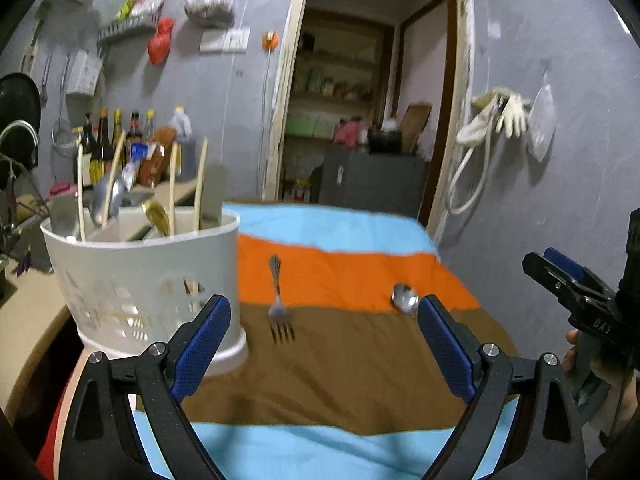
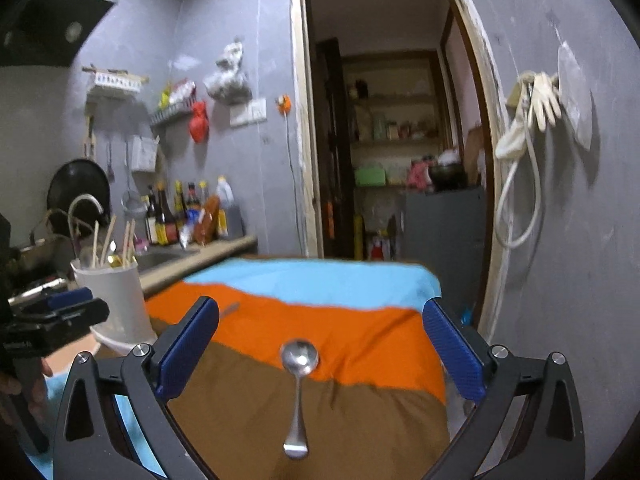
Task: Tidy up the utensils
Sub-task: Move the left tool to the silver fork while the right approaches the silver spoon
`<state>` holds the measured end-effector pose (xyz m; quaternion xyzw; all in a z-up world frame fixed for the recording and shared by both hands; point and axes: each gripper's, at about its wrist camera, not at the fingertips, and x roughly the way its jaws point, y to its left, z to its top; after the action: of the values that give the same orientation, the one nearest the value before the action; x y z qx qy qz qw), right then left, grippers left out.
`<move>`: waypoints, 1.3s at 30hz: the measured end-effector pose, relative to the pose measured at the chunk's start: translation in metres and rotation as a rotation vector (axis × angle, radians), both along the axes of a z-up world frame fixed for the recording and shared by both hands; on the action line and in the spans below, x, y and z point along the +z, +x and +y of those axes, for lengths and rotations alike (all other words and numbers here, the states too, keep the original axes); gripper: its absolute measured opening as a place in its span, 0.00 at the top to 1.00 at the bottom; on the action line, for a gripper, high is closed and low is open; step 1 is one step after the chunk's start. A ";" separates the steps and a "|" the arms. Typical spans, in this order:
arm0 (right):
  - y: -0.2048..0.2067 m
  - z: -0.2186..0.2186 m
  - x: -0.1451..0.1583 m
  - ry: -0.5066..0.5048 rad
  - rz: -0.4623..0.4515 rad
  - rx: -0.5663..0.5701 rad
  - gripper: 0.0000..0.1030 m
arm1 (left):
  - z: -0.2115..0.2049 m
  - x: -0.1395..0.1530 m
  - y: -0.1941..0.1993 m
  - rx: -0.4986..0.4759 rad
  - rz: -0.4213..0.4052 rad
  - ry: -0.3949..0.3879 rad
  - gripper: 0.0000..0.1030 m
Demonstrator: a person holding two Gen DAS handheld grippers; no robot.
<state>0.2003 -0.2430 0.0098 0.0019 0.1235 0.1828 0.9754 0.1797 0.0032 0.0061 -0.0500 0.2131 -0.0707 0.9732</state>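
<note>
A metal fork [image 1: 279, 308] lies on the striped cloth [image 1: 340, 360], tines toward me, just right of a white utensil holder [image 1: 152, 280] that holds chopsticks and spoons. A metal spoon [image 1: 405, 298] lies further right; in the right wrist view the spoon [image 2: 298, 388] lies bowl away from me. My left gripper [image 1: 324, 344] is open and empty, above the cloth in front of the fork. My right gripper [image 2: 320, 344] is open and empty, with the spoon between its fingers, whether touching I cannot tell. The holder [image 2: 114, 300] stands at the left.
A kitchen counter [image 2: 208, 256] with sauce bottles [image 2: 180, 216] and a sink runs along the left. An open doorway [image 2: 392, 140] is behind the table. Gloves and a hose [image 2: 528, 120] hang on the right wall.
</note>
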 end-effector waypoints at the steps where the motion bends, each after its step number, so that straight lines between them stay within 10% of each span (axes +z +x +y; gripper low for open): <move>1: 0.002 0.000 -0.003 -0.007 0.019 -0.001 0.00 | -0.001 -0.002 0.002 0.001 0.023 0.006 0.11; 12: 0.034 0.008 -0.032 -0.108 0.243 0.030 0.04 | -0.010 -0.021 0.037 -0.017 0.182 0.028 0.39; 22: 0.066 0.022 -0.058 -0.188 0.461 0.103 0.34 | -0.002 -0.037 0.066 0.014 0.291 0.013 0.50; 39: 0.111 0.044 -0.071 -0.242 0.565 0.173 0.48 | 0.020 -0.047 0.084 0.060 0.360 -0.052 0.66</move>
<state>0.3115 -0.1990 -0.0608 -0.0741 0.4102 0.2413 0.8764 0.2639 0.0230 -0.0409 -0.0933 0.3806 -0.0372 0.9193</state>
